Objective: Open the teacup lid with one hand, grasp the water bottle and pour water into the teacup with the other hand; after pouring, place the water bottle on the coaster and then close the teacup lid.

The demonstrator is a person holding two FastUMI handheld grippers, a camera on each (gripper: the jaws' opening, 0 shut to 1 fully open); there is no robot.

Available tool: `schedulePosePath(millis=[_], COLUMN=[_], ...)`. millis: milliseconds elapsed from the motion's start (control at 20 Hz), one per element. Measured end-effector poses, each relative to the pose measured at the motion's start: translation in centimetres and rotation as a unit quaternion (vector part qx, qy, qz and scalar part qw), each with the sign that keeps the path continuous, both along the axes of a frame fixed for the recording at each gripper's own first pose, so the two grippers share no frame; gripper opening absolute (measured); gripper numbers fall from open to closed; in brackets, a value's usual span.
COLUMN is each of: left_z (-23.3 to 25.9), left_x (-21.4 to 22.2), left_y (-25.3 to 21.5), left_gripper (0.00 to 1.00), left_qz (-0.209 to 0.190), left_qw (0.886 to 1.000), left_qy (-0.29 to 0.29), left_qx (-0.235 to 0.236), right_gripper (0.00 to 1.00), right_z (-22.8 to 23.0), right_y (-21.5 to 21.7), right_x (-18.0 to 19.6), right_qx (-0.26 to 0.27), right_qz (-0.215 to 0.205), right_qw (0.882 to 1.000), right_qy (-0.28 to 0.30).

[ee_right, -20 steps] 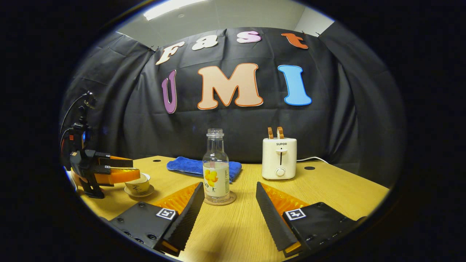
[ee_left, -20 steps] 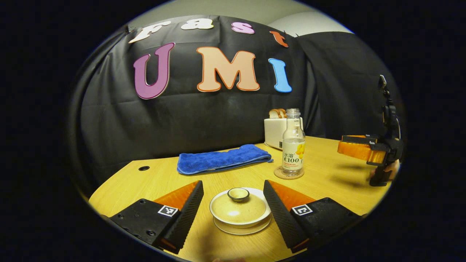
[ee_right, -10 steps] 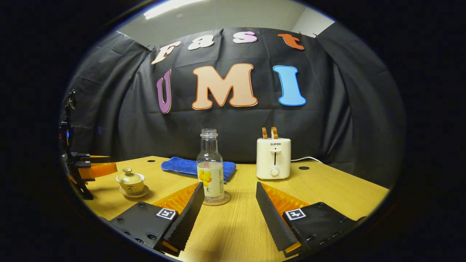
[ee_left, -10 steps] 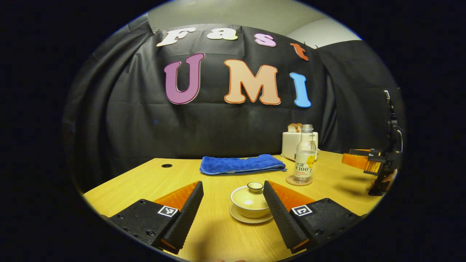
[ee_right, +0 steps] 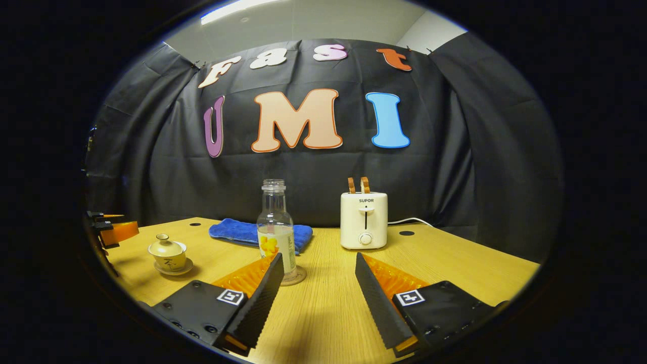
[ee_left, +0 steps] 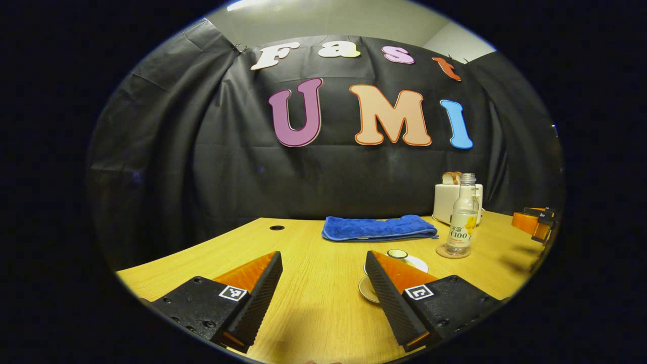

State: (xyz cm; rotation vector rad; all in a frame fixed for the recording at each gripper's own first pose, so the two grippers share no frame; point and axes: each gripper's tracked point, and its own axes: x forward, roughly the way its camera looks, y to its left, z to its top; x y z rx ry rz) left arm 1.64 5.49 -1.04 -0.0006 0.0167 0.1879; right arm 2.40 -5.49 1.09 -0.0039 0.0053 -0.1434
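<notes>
A cream teacup (ee_right: pixel 168 253) stands lidded on its saucer at the table's left in the right gripper view; in the left gripper view the teacup lid (ee_left: pixel 399 254) peeks out behind my own right finger. The uncapped water bottle (ee_right: pixel 276 228) rests upright on a round coaster (ee_right: pixel 295 278), also seen as the bottle (ee_left: pixel 463 216) on the coaster (ee_left: pixel 451 252). My left gripper (ee_left: pixel 323 288) is open over bare table, left of the cup. My right gripper (ee_right: pixel 316 290) is open, just short of the bottle. The left gripper (ee_right: pixel 108 230) shows far left; the right gripper (ee_left: pixel 535 224) shows far right.
A folded blue towel (ee_left: pixel 378 228) lies at the back of the wooden table (ee_left: pixel 313 253). A white toaster (ee_right: pixel 364 220) with two slices of bread stands to the bottle's right, its cord trailing away. Cable holes mark the tabletop (ee_right: pixel 406 233).
My left gripper has drawn back and swung left, away from the lidded teacup, which now sits behind its right finger. The right gripper has eased slightly back and right from the bottle.
</notes>
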Motion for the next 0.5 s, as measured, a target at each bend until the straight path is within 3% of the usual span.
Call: schedulePosePath(millis=[500], left_z=[0.06], left_x=[-0.07], left_y=[0.27], left_gripper=[0.97], left_qz=[0.004], left_qw=[1.0], left_qy=[-0.002], left_qx=[0.0], right_gripper=[0.88], right_z=[0.04], right_y=[-0.07], right_x=[-0.06], right_qx=[0.0], right_qz=[0.0], right_qw=[1.0], right_qy=[0.0])
